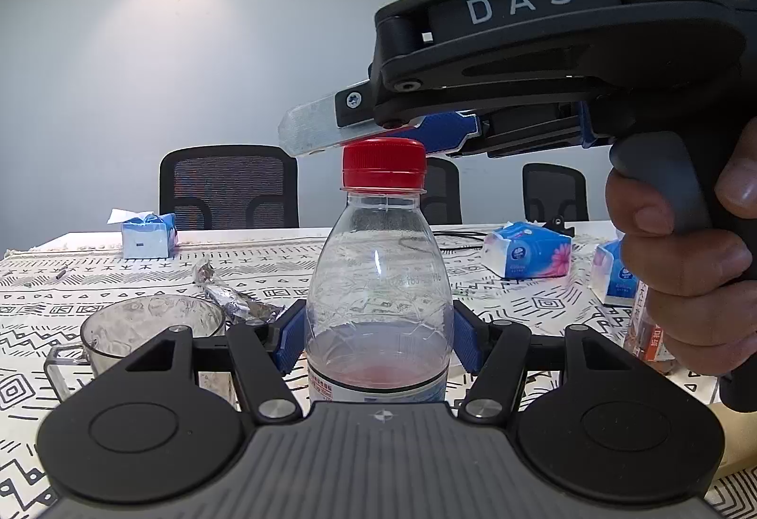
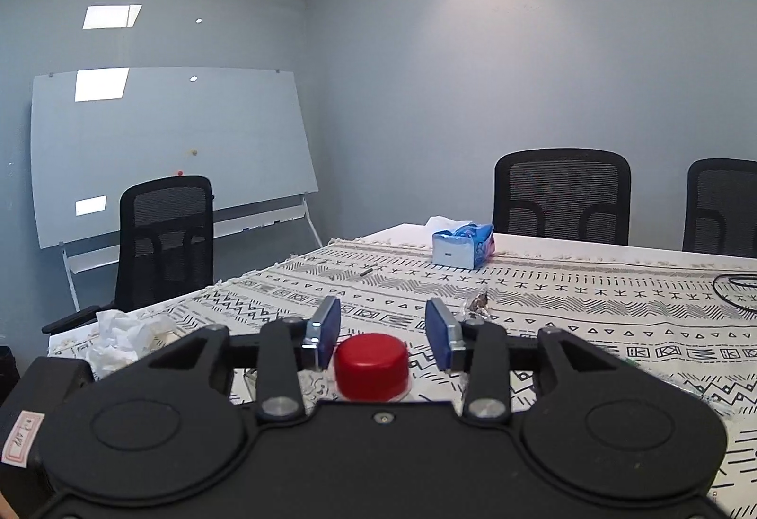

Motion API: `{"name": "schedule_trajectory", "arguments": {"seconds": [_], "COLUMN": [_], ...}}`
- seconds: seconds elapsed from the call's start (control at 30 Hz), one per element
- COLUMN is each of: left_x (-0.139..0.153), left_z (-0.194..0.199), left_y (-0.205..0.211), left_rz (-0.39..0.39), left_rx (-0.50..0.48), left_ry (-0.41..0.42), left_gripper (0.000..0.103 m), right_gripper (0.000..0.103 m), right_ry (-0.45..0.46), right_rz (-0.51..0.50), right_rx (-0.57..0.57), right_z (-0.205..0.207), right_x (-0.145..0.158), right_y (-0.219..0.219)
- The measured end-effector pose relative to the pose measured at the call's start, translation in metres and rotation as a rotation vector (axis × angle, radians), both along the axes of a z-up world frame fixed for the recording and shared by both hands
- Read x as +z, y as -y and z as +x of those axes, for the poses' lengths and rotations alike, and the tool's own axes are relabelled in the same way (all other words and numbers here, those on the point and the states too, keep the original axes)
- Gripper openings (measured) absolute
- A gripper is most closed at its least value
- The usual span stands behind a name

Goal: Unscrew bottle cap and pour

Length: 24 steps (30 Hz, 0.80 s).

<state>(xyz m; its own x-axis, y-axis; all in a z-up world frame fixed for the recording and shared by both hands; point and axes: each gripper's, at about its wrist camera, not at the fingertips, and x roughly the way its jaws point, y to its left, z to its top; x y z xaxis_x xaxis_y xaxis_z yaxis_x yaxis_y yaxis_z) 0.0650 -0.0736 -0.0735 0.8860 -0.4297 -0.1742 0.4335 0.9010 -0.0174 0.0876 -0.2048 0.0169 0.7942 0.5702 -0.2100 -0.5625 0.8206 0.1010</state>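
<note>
bottle (image 1: 378, 282): base hidden behind left gripper body | cup (image 1: 142, 329): lower part hidden likewise | label print: too small to read | right-wrist view: bottle hidden below cap (image 2: 371, 365) | second bottle (image 1: 646, 329): mostly hidden behind hand (image 1: 686, 254)

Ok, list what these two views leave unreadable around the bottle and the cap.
- Bottle base: left wrist view, hidden behind the left gripper body.
- Bottle label print: left wrist view, too small and cut off by that body.
- Bottle below the red cap: right wrist view, hidden by the right gripper body.
- Glass cup contents: left wrist view, partly covered by the gripper linkage.
- Cap thread state: neither view shows it.
</note>
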Motion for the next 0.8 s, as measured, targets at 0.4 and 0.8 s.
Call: {"name": "schedule_trajectory", "arguments": {"seconds": [0.4, 0.8], "left_x": [-0.001, 0.000], "left_z": [-0.001, -0.003], "left_y": [0.002, 0.005], "left_rz": [0.005, 0.019], "left_rx": [0.001, 0.006], "left_ry": [0.002, 0.009], "left_gripper": [0.059, 0.059], "right_gripper": [0.046, 0.045], "right_ry": [0.007, -0.012], "right_rz": [-0.041, -0.073], "right_rx": [-0.062, -0.113], "right_z": [-0.014, -0.009], "right_x": [0.005, 0.001], "right_y": [-0.015, -0.028]}}
